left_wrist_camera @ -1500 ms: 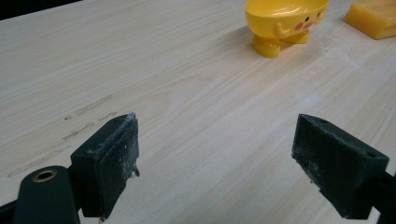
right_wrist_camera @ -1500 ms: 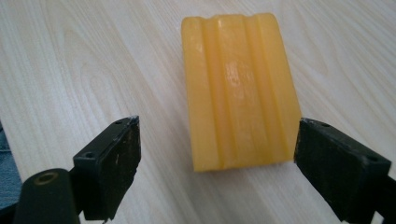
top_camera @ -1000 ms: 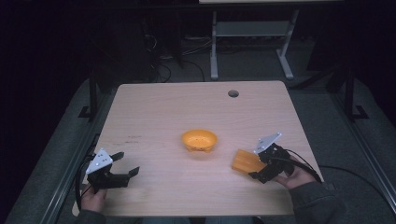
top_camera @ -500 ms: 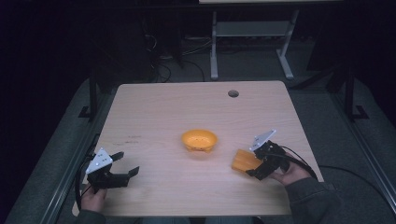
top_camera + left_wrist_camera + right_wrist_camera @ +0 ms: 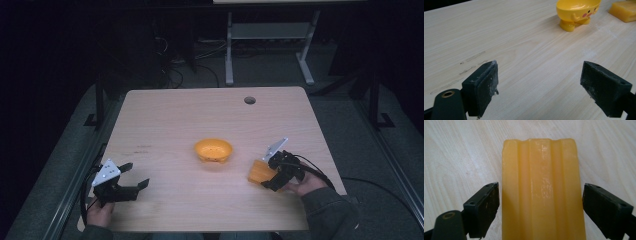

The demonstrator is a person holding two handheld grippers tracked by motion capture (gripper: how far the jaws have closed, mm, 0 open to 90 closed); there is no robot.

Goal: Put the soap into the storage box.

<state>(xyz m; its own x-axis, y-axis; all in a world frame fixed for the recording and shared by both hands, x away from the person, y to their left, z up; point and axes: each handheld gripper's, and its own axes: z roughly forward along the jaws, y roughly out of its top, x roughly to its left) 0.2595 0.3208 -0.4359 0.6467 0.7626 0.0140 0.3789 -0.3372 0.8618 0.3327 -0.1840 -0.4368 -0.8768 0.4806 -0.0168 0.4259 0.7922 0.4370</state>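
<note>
While the right hand-held gripper (image 5: 541,202) straddles the ridged orange block (image 5: 541,190) unclamped, the left hand-held gripper (image 5: 541,85) gapes empty; grasp pending.

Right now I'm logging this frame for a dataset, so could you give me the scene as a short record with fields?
surface: wooden table with a round hole near its far edge
centre object: yellow footed bowl, upright
right object: orange ridged block, lying flat
right gripper: open, fingers either side of the block, gaps showing
left gripper: open, nothing between its fingers, near the table's left front
</note>
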